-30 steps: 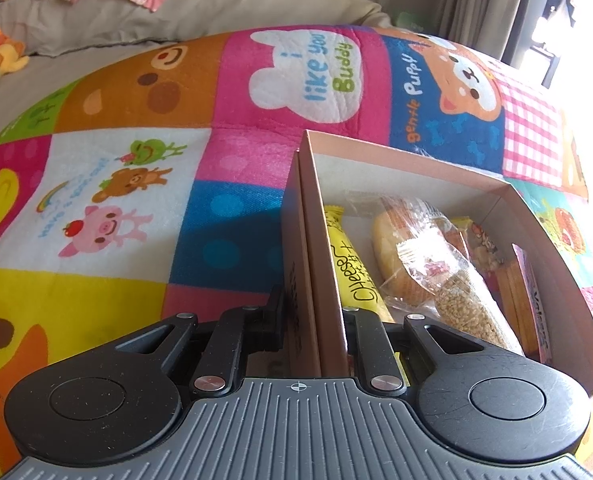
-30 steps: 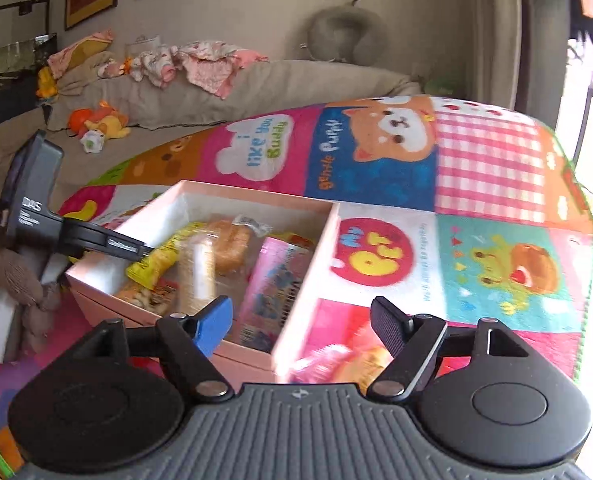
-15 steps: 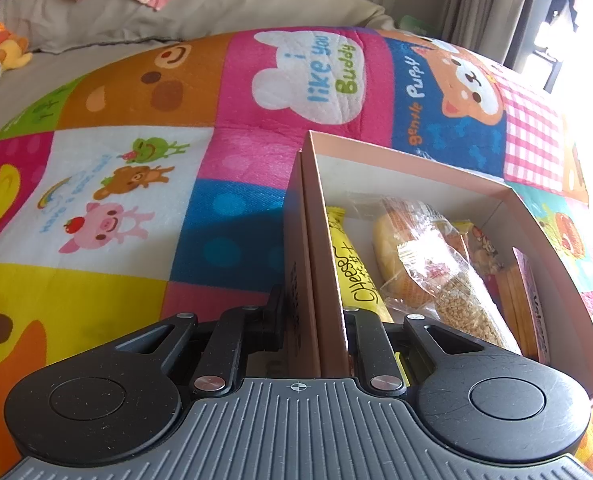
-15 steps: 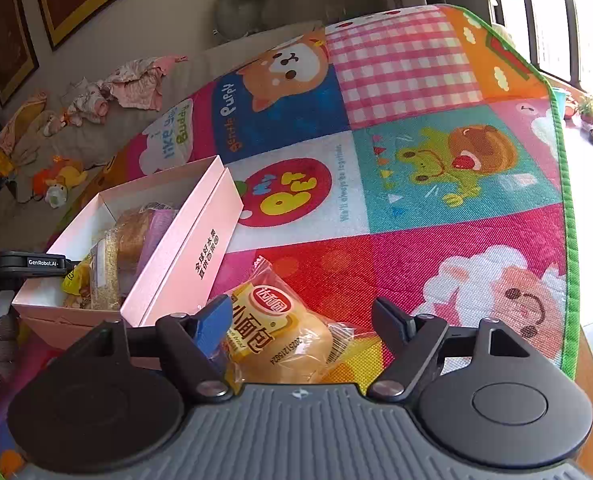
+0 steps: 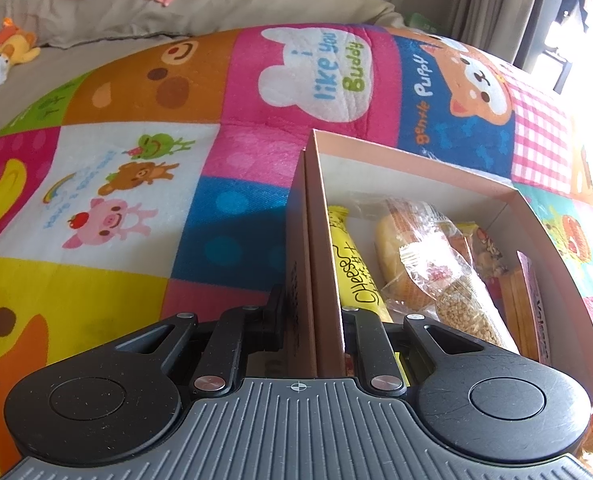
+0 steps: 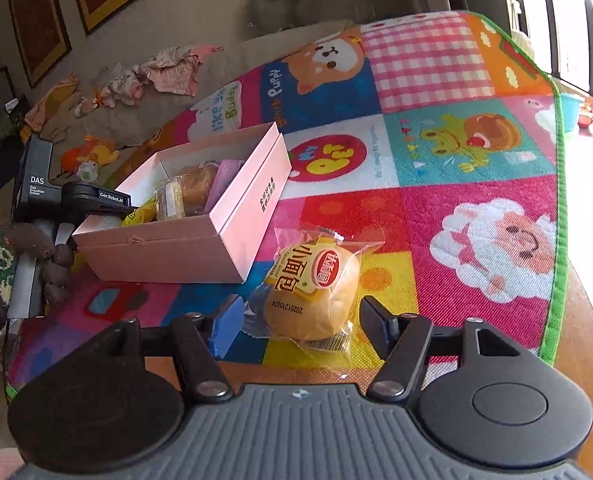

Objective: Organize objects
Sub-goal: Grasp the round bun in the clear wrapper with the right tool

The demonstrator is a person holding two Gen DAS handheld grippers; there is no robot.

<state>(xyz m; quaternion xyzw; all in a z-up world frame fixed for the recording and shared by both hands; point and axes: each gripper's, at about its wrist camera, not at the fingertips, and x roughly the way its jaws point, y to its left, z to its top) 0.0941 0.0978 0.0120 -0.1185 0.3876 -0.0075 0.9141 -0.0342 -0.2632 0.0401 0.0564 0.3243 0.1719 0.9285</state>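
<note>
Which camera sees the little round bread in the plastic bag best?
The right wrist view. The wrapped bread bun lies whole on the colourful mat, between the open fingers of the right gripper, near the pink box. The left wrist view shows only a sliver of yellow wrapper past the box's corner, too little to be sure.

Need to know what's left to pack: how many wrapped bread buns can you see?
2. One wrapped bun lies on the mat between the right gripper's open fingers; another bun is already in the pink box. More may be hidden under other snacks.
</note>
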